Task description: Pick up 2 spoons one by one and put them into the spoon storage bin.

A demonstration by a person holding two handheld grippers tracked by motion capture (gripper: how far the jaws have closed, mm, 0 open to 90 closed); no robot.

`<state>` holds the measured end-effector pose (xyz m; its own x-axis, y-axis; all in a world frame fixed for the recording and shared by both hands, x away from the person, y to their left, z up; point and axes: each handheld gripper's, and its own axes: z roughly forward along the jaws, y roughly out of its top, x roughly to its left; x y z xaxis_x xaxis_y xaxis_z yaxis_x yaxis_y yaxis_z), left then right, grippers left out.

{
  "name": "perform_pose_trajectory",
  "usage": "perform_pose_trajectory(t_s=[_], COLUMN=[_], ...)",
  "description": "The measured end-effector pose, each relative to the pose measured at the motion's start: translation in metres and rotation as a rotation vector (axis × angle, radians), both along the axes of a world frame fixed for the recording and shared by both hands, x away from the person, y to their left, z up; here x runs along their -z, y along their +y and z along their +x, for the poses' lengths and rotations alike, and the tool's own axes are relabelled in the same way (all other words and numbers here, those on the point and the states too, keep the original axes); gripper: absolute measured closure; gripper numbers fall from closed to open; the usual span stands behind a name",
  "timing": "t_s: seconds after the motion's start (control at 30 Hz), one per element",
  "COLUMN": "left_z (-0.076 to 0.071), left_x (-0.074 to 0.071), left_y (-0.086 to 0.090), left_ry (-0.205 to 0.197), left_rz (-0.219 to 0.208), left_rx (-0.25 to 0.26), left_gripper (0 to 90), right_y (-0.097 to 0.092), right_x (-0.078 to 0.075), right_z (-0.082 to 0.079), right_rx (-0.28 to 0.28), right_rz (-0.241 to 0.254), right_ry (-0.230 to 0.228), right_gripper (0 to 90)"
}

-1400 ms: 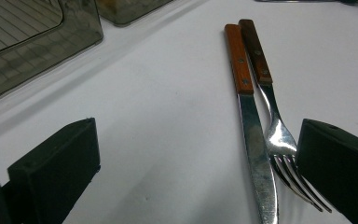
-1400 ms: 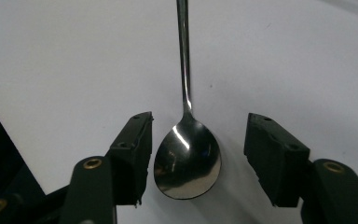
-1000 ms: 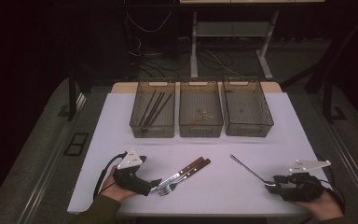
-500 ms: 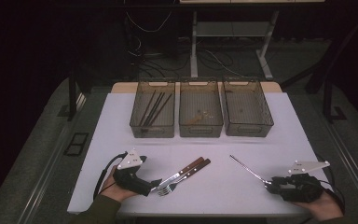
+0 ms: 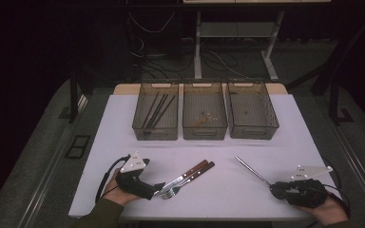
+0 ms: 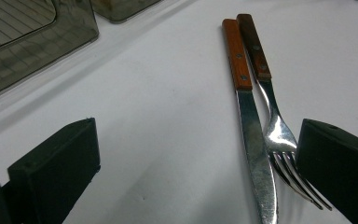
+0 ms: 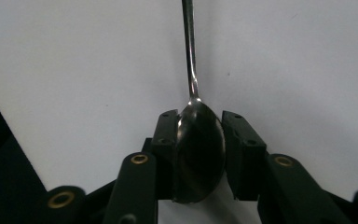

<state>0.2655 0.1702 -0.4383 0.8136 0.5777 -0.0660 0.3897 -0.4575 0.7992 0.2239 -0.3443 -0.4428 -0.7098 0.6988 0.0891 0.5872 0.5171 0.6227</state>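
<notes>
The right gripper (image 5: 272, 189) rests on the desk (image 5: 228, 161) near its front right corner, held in the person's right hand (image 5: 325, 211). Its fingers (image 7: 164, 133) have just been closing and now sit narrow on either side of the spoon (image 7: 196, 140), pressing against the edges of the bowl. The bowl lies between them facing up, and the thin handle runs straight away from the gripper across the white surface. In the high view the spoon (image 5: 252, 170) lies flat on the desk, its handle slanting up and left from the gripper toward the middle.

The left gripper (image 5: 159, 187) rests near the front left of the desk in the left hand (image 5: 116, 192). Its fingers (image 6: 56, 163) stand wide with nothing held. A knife (image 6: 249, 135) and a fork (image 6: 272, 126) lie side by side on the desk just ahead of it, wooden handles pointing away, touching along their length. The fork's tines lie just beside the finger seen on the right in the left gripper view; whether they touch it I cannot tell.

At the back of the desk three smoky clear bins stand in a row, just beside one another. The left bin (image 5: 140, 124) holds several dark sticks, the middle bin (image 5: 188, 128) a few small bits, too small to tell what, and the right bin (image 5: 270, 121) is well apart from both grippers
</notes>
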Motion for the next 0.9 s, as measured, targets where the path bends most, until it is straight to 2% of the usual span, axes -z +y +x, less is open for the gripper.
perform_pose_trajectory(t_s=[0.17, 0.33, 0.67, 0.8, 0.9], left_z=[0.000, 0.000, 0.002, 0.003, 0.004], left_x=[0.000, 0.000, 0.003, 0.005, 0.005], left_y=[0.000, 0.000, 0.000, 0.001, 0.001], left_ry=[-0.001, -0.001, 0.001, -0.006, 0.003], left_rz=[0.000, -0.002, -0.018, -0.032, -0.041], left_rx=[-0.002, 0.001, 0.021, 0.032, 0.036], left_gripper=[0.0, 0.0, 0.0, 0.0, 0.0], right_y=[0.004, 0.005, 0.008, 0.007, 0.006], right_x=[-0.002, -0.006, -0.008, -0.009, -0.012], right_z=[-0.001, -0.003, -0.001, 0.003, 0.006], right_rx=[-0.024, -0.038, -0.045, -0.023, 0.003], right_rz=[0.004, 0.040, 0.041, 0.038, 0.036], right_ry=[-0.016, -0.030, -0.036, -0.052, -0.065], right_gripper=[78.3, 87.1, 88.1, 88.1, 88.1])
